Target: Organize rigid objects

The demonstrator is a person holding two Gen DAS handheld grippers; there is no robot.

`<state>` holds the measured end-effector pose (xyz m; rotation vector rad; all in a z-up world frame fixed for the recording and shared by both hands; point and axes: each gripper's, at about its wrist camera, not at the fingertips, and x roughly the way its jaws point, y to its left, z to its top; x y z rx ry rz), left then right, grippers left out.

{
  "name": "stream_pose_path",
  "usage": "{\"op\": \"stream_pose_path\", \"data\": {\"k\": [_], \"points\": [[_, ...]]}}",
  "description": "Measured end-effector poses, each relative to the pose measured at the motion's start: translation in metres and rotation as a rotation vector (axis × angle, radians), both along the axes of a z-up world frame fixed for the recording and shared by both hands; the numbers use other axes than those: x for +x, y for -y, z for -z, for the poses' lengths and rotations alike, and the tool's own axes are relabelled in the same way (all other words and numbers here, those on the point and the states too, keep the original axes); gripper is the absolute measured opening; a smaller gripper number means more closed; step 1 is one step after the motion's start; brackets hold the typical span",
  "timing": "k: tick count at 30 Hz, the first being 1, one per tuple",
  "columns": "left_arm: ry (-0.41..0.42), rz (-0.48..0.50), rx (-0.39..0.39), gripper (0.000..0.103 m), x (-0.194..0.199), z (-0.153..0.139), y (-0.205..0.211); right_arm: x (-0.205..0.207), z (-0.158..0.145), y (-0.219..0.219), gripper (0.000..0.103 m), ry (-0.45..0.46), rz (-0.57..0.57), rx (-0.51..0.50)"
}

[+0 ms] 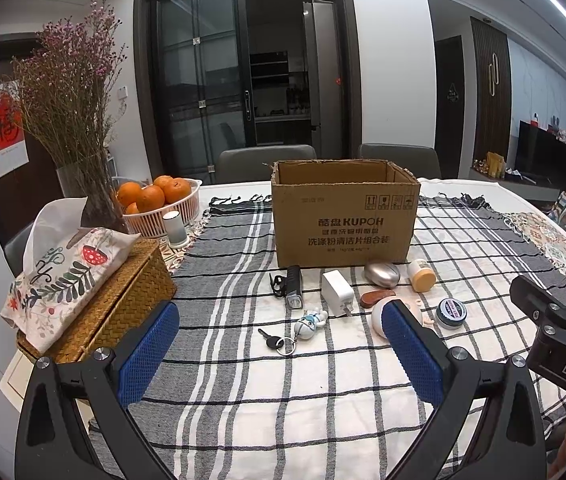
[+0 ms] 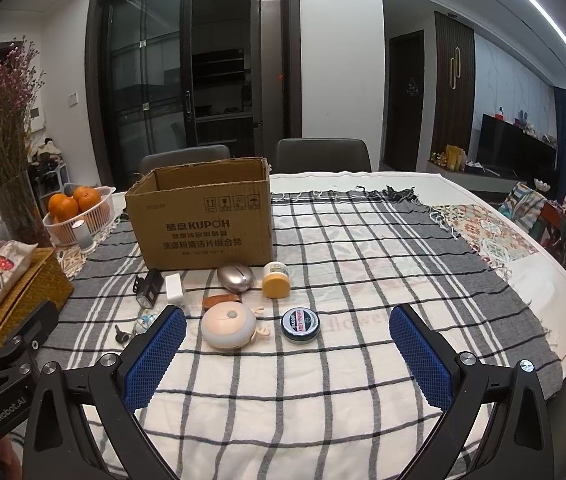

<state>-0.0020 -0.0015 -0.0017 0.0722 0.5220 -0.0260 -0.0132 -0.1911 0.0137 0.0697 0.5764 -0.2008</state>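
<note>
Both sets of jaws stand wide apart and empty: the left gripper (image 1: 281, 344) low in its frame, the right gripper (image 2: 287, 346) likewise. Just beyond the right one lie the round pink gadget (image 2: 228, 326) and the balm tin (image 2: 300, 324); further up sit the silver mouse (image 2: 235, 278), yellow-capped jar (image 2: 276, 280), white charger (image 1: 337, 293), bike light (image 1: 294, 292) and keys (image 1: 283, 340), all before the cardboard box (image 1: 345, 216) at frame centre. The items lie crowded, so a wide closing grip could nudge neighbours, or snag the checked cloth (image 2: 363, 280) on the worktop.

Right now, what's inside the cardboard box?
The box stands open, but only the upper inner walls show, bare cardboard. Its front wall hides the floor, so any contents cannot be seen.
</note>
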Motion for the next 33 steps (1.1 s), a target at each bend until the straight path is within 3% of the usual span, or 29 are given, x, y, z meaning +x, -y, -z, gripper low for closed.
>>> {"op": "stream_pose_path", "data": {"k": [33], "points": [[-0.014, 0.007, -0.005, 0.103, 0.0023, 0.0012, -0.0003, 0.0006, -0.0011, -0.0006, 0.103, 0.001, 0.000, 0.000]]}}
